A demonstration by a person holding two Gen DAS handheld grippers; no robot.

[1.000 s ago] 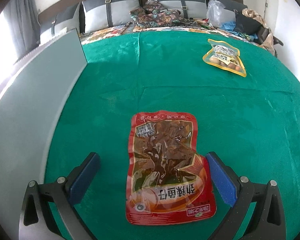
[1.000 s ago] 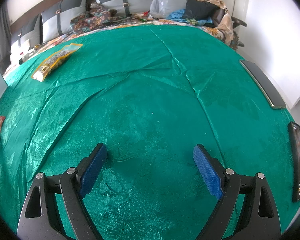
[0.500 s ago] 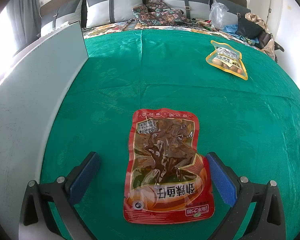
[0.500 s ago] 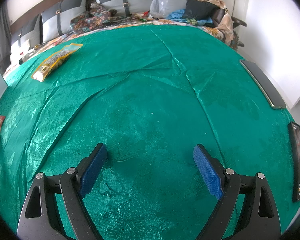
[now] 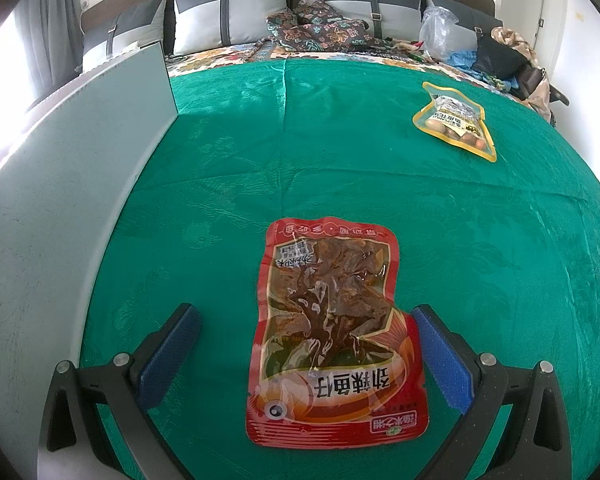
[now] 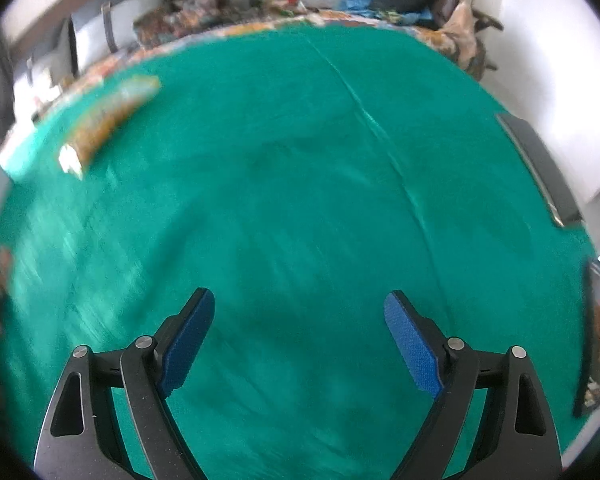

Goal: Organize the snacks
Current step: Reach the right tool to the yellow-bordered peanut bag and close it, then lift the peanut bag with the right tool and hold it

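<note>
While both grippers stand with jaws spread wide and nothing between the pads, the green tablecloth (image 5: pixel 380 184) serves as the reference surface for all positions given below. Largest on it is a pale grey panel (image 5: pixel 60 208), standing upright along the cloth's left edge in the left wrist view. Beyond the cloth's far edge lie grey pillows (image 5: pixel 228 16), a patterned cushion (image 5: pixel 320 28) and a clear plastic bag (image 5: pixel 440 32). A red snack pouch (image 5: pixel 332 336) with a transparent window lies flat on the cloth, its printed end nearest the camera; the left gripper (image 5: pixel 306 316) straddles its near half, the right-hand blue pad (image 5: pixel 440 360) just beside the pouch's edge, the other pad well apart from it. A smaller yellow-bordered snack pouch (image 5: pixel 456 124) lies flat towards the cloth's far right, well apart from the red one. In the right wrist view, which is motion-blurred, the right gripper (image 6: pixel 300 312) hangs over bare cloth; the yellow pouch (image 6: pixel 108 120) appears far left, and two dark flat devices (image 6: pixel 540 168) (image 6: pixel 596 336), type unclear, lie along the cloth's right edge.
</note>
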